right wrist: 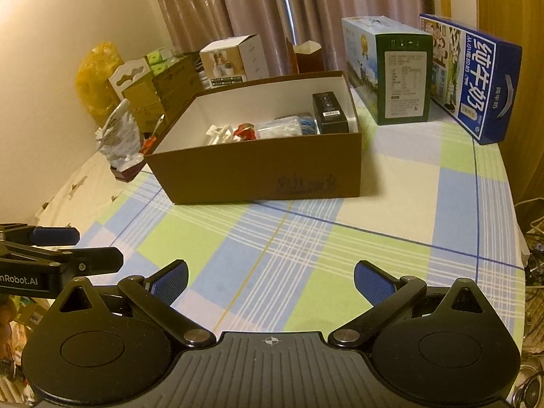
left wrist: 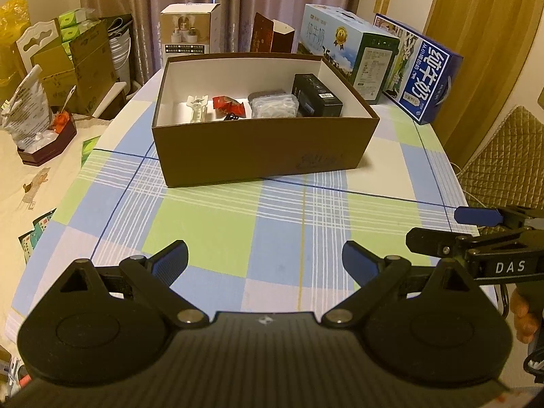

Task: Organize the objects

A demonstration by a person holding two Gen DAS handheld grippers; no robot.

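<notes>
- The left gripper (left wrist: 264,262), black with blue finger pads, hangs over the near edge of the checked blue, green and white tablecloth (left wrist: 210,224); its fingers stand wide apart with nothing between them.
- The right gripper (right wrist: 271,280), of the same make, hangs over the same near edge, its fingers likewise spread and empty.
- Each gripper shows in the other's view: white letters "DAS" can be read on the right one in the left wrist view, and "nRobot.AI" on the left one in the right wrist view.
- One open brown cardboard box with a white inside (left wrist: 265,146) stands toward the far middle of the table; faint dark writing on its near wall cannot be read.
- Inside it, in a row from left to right: one white plastic piece (left wrist: 198,110), one red crinkled wrapper (left wrist: 228,106), one clear plastic lidded case (left wrist: 274,106), and one black rectangular carton with a white barcode label (left wrist: 318,95) against the right wall.
- Two milk cartons stand at the far right corner: one pale blue and green (left wrist: 346,56), with a gold medal badge, and one dark blue (left wrist: 420,71), printed with the large white characters "纯牛奶".
- One white product carton (left wrist: 190,29) and one open reddish-brown box (left wrist: 272,35) stand along the far edge, before the curtain.
</notes>
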